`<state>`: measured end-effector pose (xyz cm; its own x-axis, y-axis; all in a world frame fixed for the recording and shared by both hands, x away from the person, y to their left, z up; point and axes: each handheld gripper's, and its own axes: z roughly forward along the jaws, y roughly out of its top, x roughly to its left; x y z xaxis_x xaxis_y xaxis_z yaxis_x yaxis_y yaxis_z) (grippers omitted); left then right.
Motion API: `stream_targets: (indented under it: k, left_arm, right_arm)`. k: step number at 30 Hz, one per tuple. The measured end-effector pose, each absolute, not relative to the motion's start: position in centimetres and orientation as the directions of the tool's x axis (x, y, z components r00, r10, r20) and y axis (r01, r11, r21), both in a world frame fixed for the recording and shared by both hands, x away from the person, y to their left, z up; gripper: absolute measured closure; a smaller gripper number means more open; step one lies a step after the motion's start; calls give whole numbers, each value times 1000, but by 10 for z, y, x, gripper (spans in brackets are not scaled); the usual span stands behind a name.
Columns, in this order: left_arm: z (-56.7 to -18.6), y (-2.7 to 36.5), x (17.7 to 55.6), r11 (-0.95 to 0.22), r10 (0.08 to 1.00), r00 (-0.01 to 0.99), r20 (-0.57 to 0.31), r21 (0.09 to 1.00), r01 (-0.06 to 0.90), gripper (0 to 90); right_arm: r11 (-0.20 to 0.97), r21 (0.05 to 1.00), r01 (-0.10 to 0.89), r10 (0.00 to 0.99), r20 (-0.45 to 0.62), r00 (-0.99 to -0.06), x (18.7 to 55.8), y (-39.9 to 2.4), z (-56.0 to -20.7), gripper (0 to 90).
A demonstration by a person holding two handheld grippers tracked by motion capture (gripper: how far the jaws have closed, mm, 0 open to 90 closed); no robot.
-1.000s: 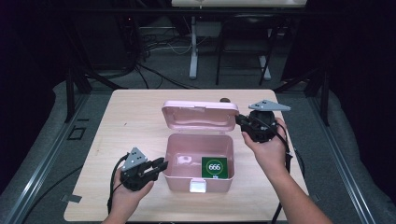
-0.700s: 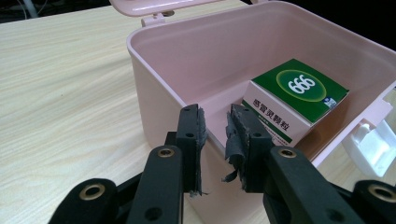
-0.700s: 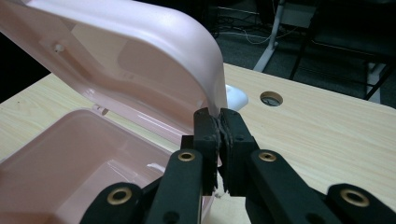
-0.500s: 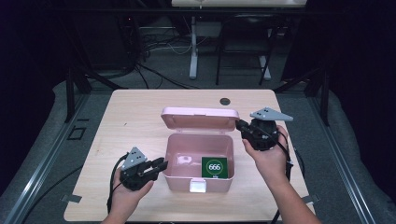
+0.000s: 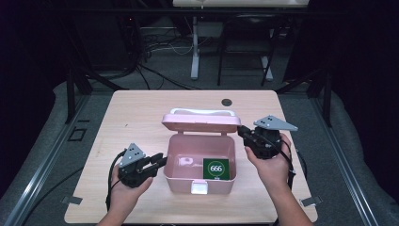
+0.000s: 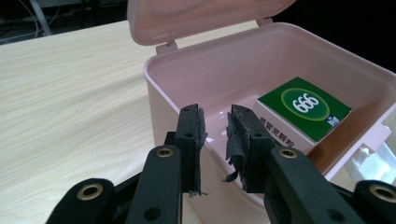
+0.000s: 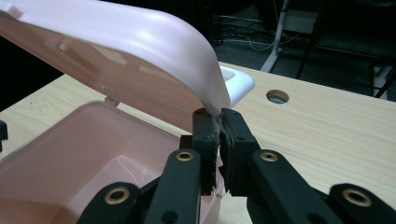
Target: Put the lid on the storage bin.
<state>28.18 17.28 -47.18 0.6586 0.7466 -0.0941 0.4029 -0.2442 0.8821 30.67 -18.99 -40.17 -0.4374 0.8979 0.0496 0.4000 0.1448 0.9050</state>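
While the right gripper [image 7: 218,116] pinches the edge of the pink lid [image 7: 140,42] above its jaws, closing the box [image 5: 200,162] looks half done. Next, the lid must swing down over the rim below. Nearly pressed-together, empty jaws of the left gripper [image 6: 215,123] rest beside the box wall. One box, one green packet [image 6: 303,107] inside.
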Motion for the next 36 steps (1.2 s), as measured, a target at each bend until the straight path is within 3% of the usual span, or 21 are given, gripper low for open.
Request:
stream_targets:
  k: [36]
  left_arm:
    - [-403, 162, 298, -216, 773, 634, -4, 938, 270, 668]
  right_arm:
    - [119, 898, 425, 882, 101, -461, 299, -193, -422, 796]
